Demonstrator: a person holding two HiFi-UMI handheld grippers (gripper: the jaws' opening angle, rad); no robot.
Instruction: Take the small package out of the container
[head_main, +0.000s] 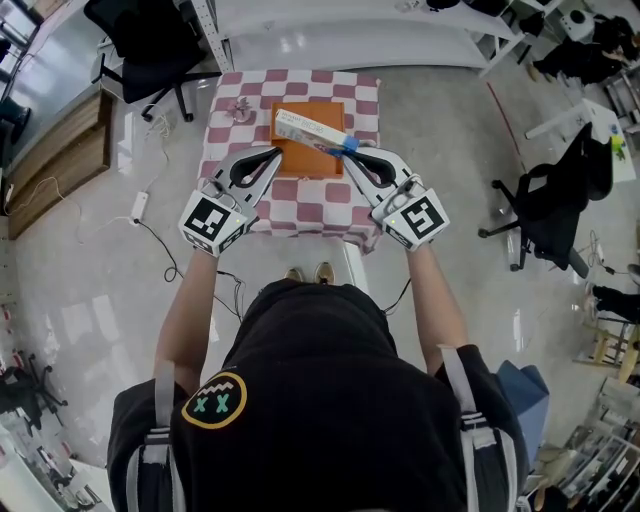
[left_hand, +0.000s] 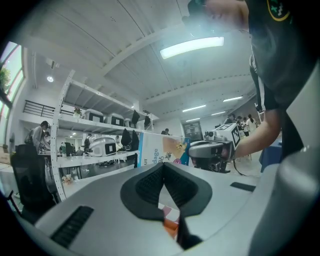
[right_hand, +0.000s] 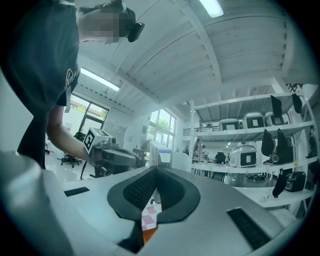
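Observation:
An orange container (head_main: 310, 165) sits on the checkered table (head_main: 300, 210). The small package (head_main: 308, 128), a long white box with a blue end, lies slanted across the container's far part. It shows as an upright printed panel (left_hand: 155, 150) in the left gripper view, and edge-on (right_hand: 161, 152) in the right gripper view. My right gripper (head_main: 350, 150) is shut, its tips pinching the package's blue end. My left gripper (head_main: 274, 152) is shut with nothing in it, its tips (left_hand: 163, 167) at the container's left edge.
A small pinkish object (head_main: 238, 110) lies on the cloth left of the container. A black office chair (head_main: 150, 40) stands at the far left and another (head_main: 550, 200) to the right. A cable with a power strip (head_main: 140, 205) runs over the floor on the left.

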